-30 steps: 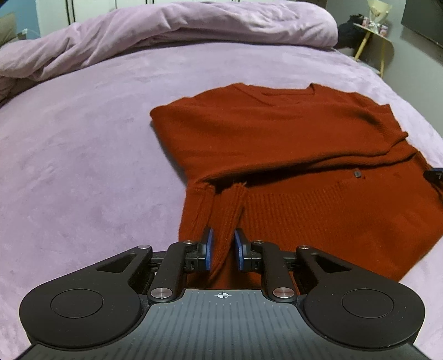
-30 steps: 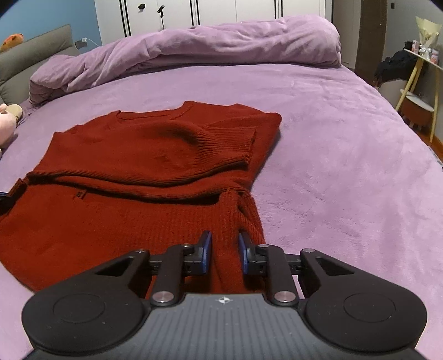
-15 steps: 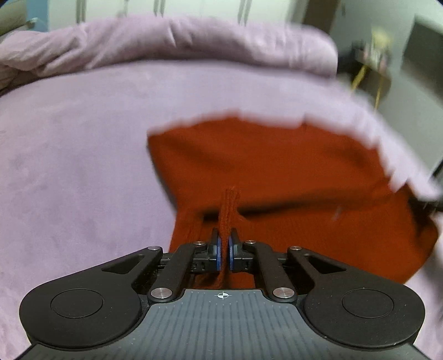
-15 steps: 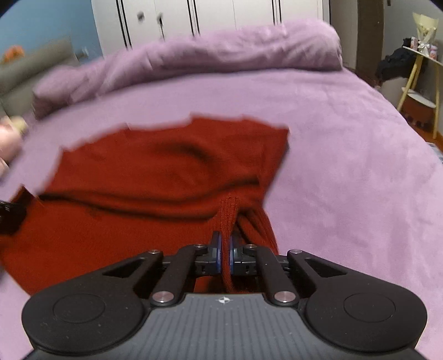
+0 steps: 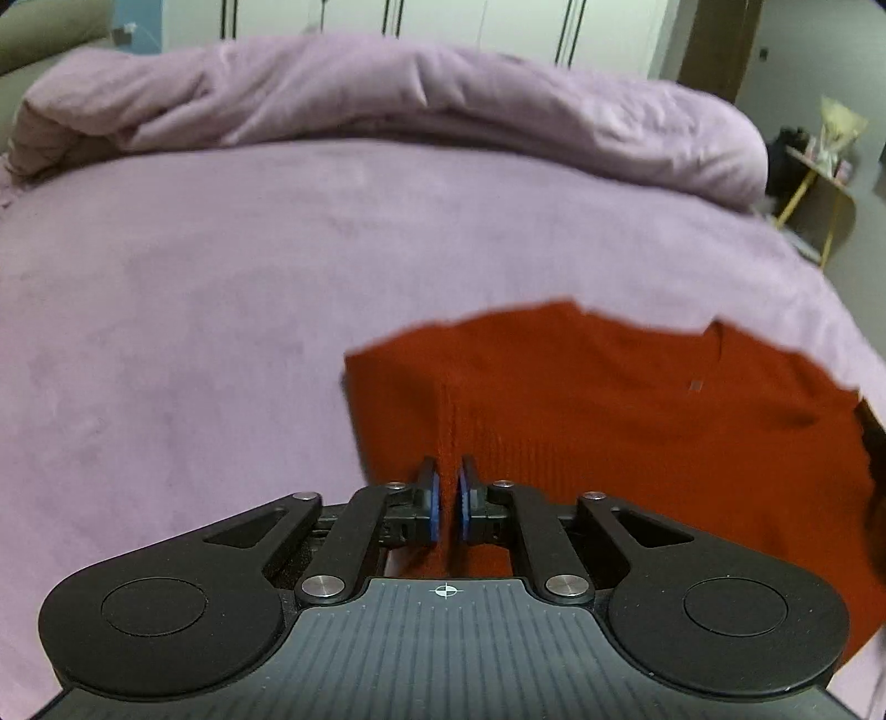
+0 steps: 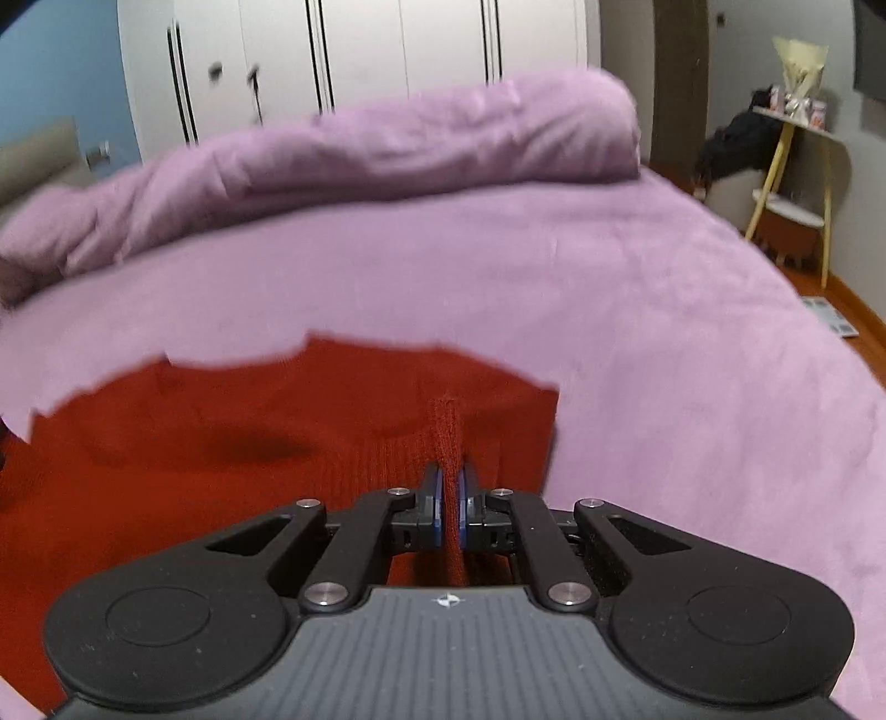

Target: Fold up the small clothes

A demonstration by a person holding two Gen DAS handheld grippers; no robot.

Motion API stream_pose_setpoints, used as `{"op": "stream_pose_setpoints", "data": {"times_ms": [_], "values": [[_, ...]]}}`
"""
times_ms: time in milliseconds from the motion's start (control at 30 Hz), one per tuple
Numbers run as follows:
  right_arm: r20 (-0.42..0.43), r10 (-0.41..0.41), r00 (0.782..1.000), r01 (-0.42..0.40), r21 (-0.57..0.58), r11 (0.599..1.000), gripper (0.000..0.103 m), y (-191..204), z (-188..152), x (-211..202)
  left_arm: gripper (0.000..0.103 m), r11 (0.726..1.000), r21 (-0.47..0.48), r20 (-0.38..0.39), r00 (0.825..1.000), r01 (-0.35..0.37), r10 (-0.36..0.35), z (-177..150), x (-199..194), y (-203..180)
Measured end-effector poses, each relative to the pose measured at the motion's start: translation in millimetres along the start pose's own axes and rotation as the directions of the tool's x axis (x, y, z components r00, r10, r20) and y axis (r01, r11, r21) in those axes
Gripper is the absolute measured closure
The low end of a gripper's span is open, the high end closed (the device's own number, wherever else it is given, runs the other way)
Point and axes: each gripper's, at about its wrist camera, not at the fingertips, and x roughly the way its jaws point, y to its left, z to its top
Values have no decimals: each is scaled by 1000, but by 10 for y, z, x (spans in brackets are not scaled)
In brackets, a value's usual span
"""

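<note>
A rust-red knit sweater lies on the purple bed; it also shows in the right wrist view. My left gripper is shut on the ribbed hem at the sweater's left bottom corner, a pinch of fabric between its blue pads. My right gripper is shut on the hem at the right bottom corner, a ridge of knit standing up between the pads. Both hold the hem lifted, and the raised hem hides the lower body of the sweater. The views are blurred.
The purple bedspread stretches ahead, with a bunched purple duvet along the far side. White wardrobes stand behind. A small yellow-legged side table is off the bed's right edge.
Both grippers closed on the sweater's bottom hem, then lifted it and carried it forward over the body. The sweater looks shorter and sits lower in both views.
</note>
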Motion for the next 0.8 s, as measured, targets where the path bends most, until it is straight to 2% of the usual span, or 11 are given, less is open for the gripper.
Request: {"op": "stream_pose_setpoints", "data": {"times_ms": [67,133,233,333,367,433,533,633,733,800], "values": [[-15,22,1000,-23,-5,1000,95,-28,-10,8,81,999,0,-15,999,35,-35,-77,11,51],[-20,27,999,-27,-22,999,89,-54,-34,10,78,998,12,-28,997,66,-66,-159,-9,62],[-37,8,999,-11,-60,998,89,-34,-48,84,71,994,38,-46,994,100,-98,-189,15,47],[-31,-13,999,10,-81,997,90,34,-78,86,77,995,15,-56,993,104,-103,-199,45,66],[-22,-15,1000,13,-85,996,96,62,-91,75,95,994,12,-59,993,104,-104,-199,56,68],[-2,-19,1000,19,-98,995,98,80,-92,31,95,997,37,-52,996,70,-68,-175,51,43],[72,-51,996,59,-122,991,99,126,-12,-170,95,995,93,48,998,29,-34,-76,-205,2],[160,-57,985,73,-95,993,99,134,204,-335,95,997,75,148,988,28,-38,182,-437,29],[213,-96,972,116,-83,990,99,180,462,-235,95,999,51,213,977,-16,5,477,-435,-25],[227,-129,965,149,-72,986,99,216,612,-55,95,997,47,233,971,-63,50,635,-295,-103]]}}
